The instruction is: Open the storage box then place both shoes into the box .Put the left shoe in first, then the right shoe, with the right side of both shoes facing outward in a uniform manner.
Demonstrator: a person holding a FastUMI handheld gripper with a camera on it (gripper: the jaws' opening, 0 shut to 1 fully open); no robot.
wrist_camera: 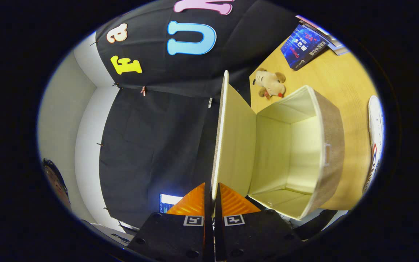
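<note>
In the gripper view the camera is rolled onto its side, so the wooden tabletop (344, 83) stands like a wall off to the right of the fingers. The gripper (212, 191) has its two fingers drawn almost together, with the thin edge of the storage box's lid (231, 145) caught between them; both fingers appear to press on it, one on each face. The lid runs straight ahead from the fingertips and is swung well away from the box mouth. Just to the right of the fingers, hinged to that lid, the storage box (331, 153) gapes open, its pale lining bare and nothing inside it. Beyond the box, farther ahead and right, a small plush toy (270, 84) lies on the table, and past that a dark book (303, 46). On the far side of the box from the fingers, a white shoe (375, 138) rests on the table, well apart from the gripper; which shoe of the pair it is cannot be told. By this showing the opening step looks essentially done, with the lid not yet released. Both shoes remain to be placed, left first, then right, each with its right side outward.
</note>
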